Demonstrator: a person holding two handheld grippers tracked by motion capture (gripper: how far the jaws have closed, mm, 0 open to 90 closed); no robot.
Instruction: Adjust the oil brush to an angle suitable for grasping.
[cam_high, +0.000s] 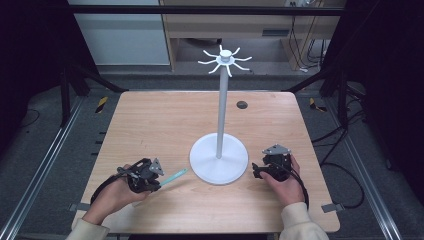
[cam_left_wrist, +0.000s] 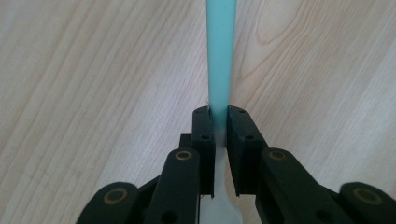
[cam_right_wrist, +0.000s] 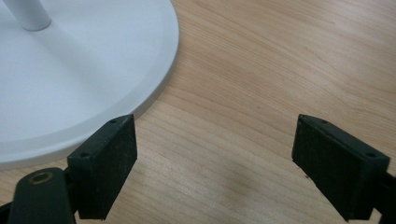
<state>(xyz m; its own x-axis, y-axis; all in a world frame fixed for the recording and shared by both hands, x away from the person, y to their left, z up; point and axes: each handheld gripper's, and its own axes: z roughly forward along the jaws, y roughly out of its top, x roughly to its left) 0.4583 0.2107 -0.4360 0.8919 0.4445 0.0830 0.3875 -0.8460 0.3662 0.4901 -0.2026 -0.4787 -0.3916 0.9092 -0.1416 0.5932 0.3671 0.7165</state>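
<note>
A slim turquoise stick (cam_high: 175, 176) with a white end lies low over the wooden table (cam_high: 150, 120), left of the stand's base. My left gripper (cam_high: 159, 181) is shut on the turquoise stick (cam_left_wrist: 220, 56), which runs straight ahead from between the pads (cam_left_wrist: 203, 135); its white end shows behind the jaws. A white stand rises mid-table: round base (cam_high: 218, 162), thin pole (cam_high: 221, 110), and a ring of curved hooks (cam_high: 225, 58) on top. My right gripper (cam_high: 258, 170) rests just right of the base, open and holding nothing (cam_right_wrist: 217, 130). The base's rim (cam_right_wrist: 154, 93) lies beside its left pad.
A small dark round grommet (cam_high: 242, 104) sits in the table's far part. Black frame posts and rails (cam_high: 65, 95) flank the table, and cables lie on the floor at the right (cam_high: 345, 170).
</note>
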